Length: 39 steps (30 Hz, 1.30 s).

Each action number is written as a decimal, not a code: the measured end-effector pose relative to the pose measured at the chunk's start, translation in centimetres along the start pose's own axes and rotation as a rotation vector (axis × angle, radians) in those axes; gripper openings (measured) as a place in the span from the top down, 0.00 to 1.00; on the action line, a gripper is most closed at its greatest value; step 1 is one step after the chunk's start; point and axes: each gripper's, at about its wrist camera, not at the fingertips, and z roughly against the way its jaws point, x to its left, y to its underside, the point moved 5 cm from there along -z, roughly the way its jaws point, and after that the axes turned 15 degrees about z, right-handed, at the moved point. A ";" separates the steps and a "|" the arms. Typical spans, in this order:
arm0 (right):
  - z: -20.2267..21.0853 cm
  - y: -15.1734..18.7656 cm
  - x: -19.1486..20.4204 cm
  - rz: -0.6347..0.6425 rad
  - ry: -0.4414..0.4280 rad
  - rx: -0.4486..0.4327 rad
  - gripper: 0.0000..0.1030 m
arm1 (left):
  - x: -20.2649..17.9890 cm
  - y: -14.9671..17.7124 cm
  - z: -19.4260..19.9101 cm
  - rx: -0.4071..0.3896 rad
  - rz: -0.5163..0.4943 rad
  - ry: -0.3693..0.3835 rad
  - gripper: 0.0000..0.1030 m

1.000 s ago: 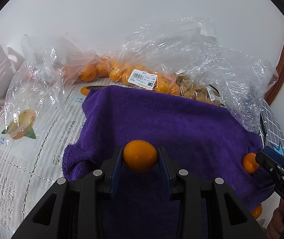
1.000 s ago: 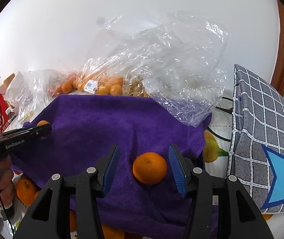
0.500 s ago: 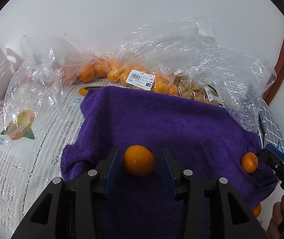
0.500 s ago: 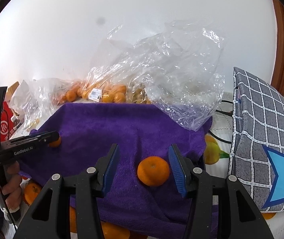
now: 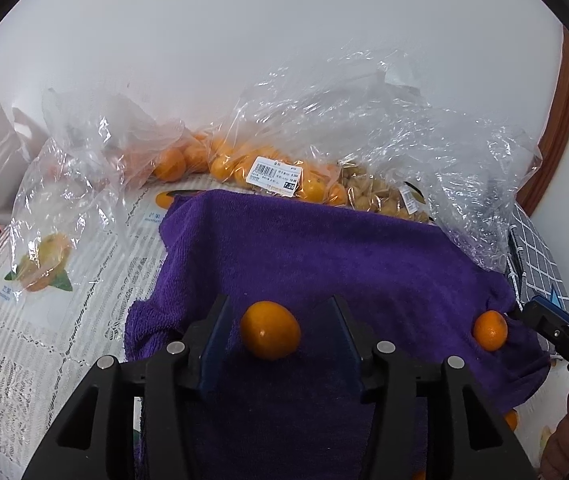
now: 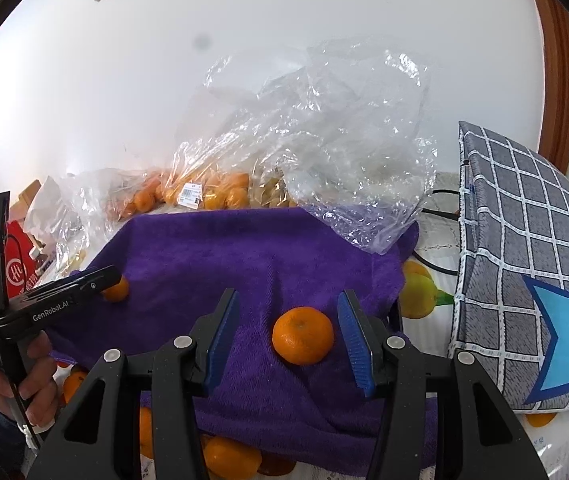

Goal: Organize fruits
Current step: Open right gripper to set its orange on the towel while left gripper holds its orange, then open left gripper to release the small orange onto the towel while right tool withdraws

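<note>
Surface: a purple towel [image 5: 324, 264] covers the desk [image 5: 44, 320], which carries a white lace-pattern cloth with fruit prints; a plain white wall stands behind, with brown wood trim at the right edge of the frame.

Left hand-held gripper [image 5: 276, 330], bottom centre of its view: jaws have just been opening and stand apart. An orange [image 5: 270, 330] lies on the towel between them, clear of both pads.

Right hand-held gripper [image 6: 288, 338], bottom centre of its view: jaws apart. A second orange [image 6: 302, 335] sits on the towel between them, nearer the right pad, not gripped.

Right of the frame: a grey checked cushion [image 6: 524, 280] with a blue star.

Far edge of the towel: clear plastic bags [image 5: 344, 140]. One holds oranges and bears a price label [image 5: 274, 174]; the adjoining one holds small pale fruit, kind not determinable.
</note>
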 end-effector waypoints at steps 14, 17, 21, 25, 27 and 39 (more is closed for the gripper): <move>1.9 0.6 0.8 -0.020 -0.006 -0.032 0.46 | -1.2 -0.1 1.3 -0.075 -0.061 0.003 0.45; 2.7 1.3 1.2 -0.023 0.008 -0.034 0.46 | -1.3 -0.1 1.5 -0.083 -0.070 0.003 0.44; 3.6 2.4 1.9 -0.026 0.015 -0.023 0.45 | -1.2 -0.2 1.6 -0.088 -0.065 -0.001 0.44; 4.3 3.9 2.7 -0.025 0.013 0.000 0.45 | -0.9 -0.2 2.0 -0.095 -0.060 0.000 0.44; 4.5 4.3 3.1 -0.024 0.010 0.010 0.44 | -0.9 -0.1 2.0 -0.096 -0.062 -0.001 0.44; 4.5 6.3 4.4 -0.005 -0.005 0.078 0.44 | -0.5 -0.4 2.0 -0.105 -0.050 -0.017 0.44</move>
